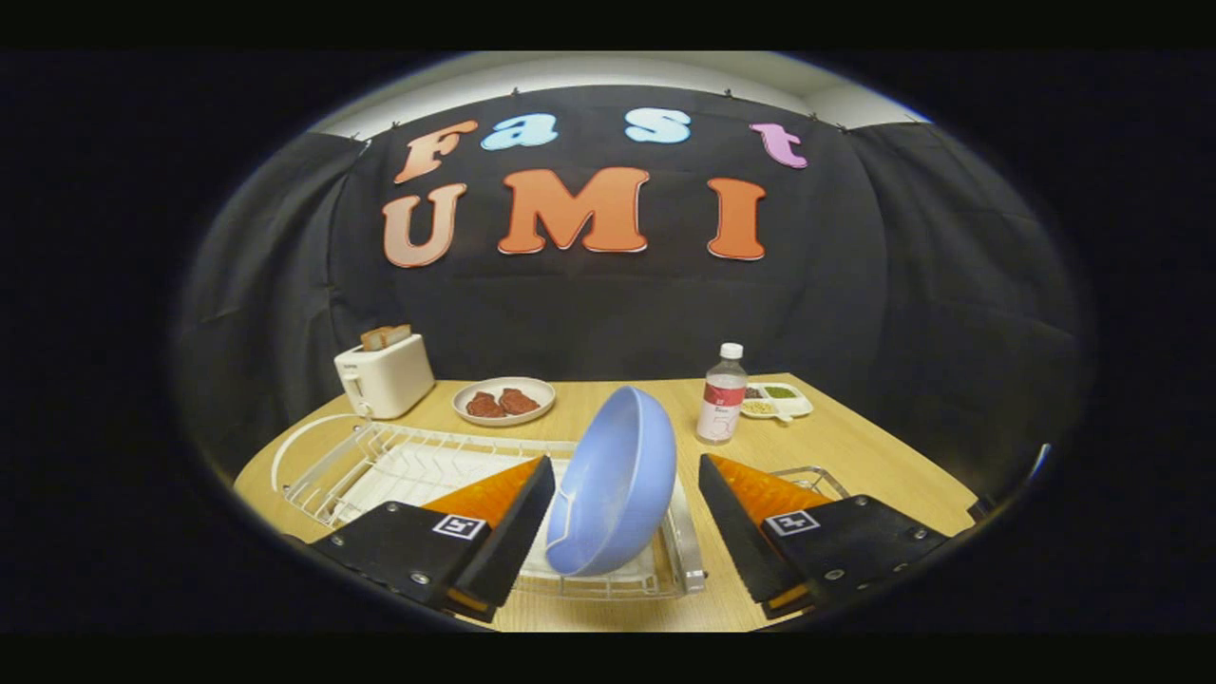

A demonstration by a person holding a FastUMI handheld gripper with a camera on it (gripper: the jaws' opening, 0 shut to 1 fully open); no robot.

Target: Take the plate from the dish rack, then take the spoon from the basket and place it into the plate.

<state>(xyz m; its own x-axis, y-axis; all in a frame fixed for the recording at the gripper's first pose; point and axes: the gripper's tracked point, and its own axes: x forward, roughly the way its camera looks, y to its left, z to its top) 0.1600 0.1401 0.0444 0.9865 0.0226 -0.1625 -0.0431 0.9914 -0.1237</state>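
Careful: your gripper [627,518] is wide open astride the tilted plate [613,484], gripping nothing; closing off-centre could tip it against the dish rack [380,456].

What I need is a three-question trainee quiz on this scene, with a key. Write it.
1. True or false: the blue plate lies flat on the table.
2. What sticks out of the toaster? A: bread. B: a spoon. C: a cup.
3. How do the jaws stand relative to the blue plate?

Key
1. False: it stands on edge in the dish rack.
2. A.
3. Open, one on each side of it; the right one is clearly apart from it.
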